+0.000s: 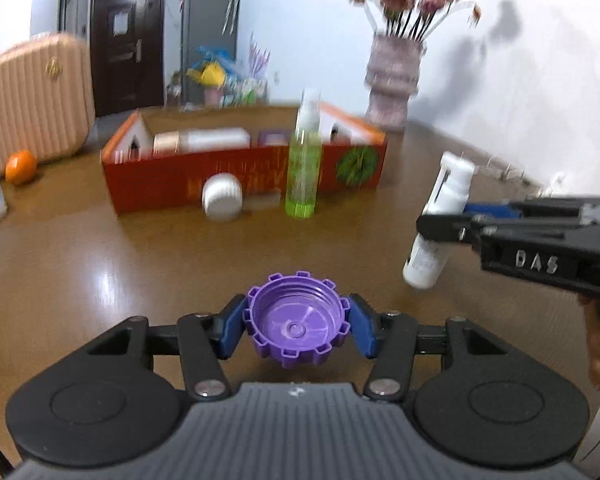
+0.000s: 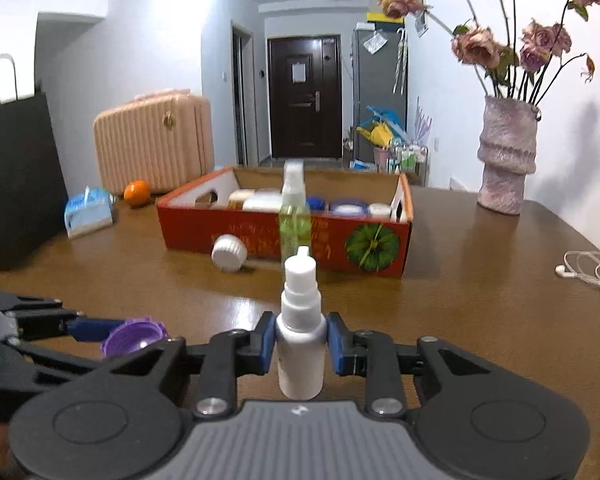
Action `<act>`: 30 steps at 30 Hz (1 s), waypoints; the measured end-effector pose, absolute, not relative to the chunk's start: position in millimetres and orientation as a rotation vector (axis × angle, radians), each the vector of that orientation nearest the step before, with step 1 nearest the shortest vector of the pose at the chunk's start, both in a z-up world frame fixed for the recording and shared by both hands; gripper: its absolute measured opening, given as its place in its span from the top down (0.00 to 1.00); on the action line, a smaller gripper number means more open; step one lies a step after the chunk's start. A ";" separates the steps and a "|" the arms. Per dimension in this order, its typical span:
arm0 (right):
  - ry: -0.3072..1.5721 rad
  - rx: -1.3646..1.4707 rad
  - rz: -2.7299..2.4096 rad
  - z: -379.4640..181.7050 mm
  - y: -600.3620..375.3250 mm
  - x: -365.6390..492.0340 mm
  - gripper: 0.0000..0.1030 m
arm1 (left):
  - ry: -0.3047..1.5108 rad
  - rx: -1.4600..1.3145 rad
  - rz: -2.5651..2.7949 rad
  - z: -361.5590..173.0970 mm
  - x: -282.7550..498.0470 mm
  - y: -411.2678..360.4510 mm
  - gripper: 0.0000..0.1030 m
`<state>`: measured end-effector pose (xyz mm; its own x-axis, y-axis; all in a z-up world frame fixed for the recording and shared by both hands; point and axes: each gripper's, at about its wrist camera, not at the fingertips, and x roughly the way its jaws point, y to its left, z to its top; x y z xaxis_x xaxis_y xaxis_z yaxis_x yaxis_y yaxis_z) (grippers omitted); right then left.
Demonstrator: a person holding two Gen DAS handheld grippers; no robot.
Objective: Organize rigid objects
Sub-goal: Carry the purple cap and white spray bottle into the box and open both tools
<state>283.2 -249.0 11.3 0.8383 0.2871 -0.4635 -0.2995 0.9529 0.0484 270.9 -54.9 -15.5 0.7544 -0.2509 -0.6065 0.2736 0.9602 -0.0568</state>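
Several containers already lay in the red box (image 2: 284, 236); the left gripper (image 1: 296, 326) pinched a purple cap (image 1: 296, 330), the right gripper (image 2: 300, 340) a white dropper bottle (image 2: 300, 344), while a green spray bottle (image 2: 295, 220) and white jar (image 2: 228, 254) waited on the table (image 2: 480, 300) against the box's near side.

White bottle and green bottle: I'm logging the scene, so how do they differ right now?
The white bottle is opaque and gripped off the table by the right gripper; the green bottle is see-through and stands free before the red box. Both are upright with white tops.
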 end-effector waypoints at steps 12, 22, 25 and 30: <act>0.427 -0.026 0.324 78.8 -268.0 469.1 0.74 | 0.606 -0.014 -0.416 80.1 467.9 -35.3 0.47; 0.616 -0.058 0.248 28.7 -249.2 621.9 0.74 | 0.864 0.077 -0.339 18.2 641.4 -92.9 0.46; 0.639 -0.038 0.257 23.5 -251.0 634.3 0.74 | 0.855 0.081 -0.351 12.2 645.7 -92.9 0.38; 0.626 -0.061 0.251 25.1 -250.2 630.9 0.72 | 0.839 0.084 -0.382 12.7 642.3 -92.5 0.35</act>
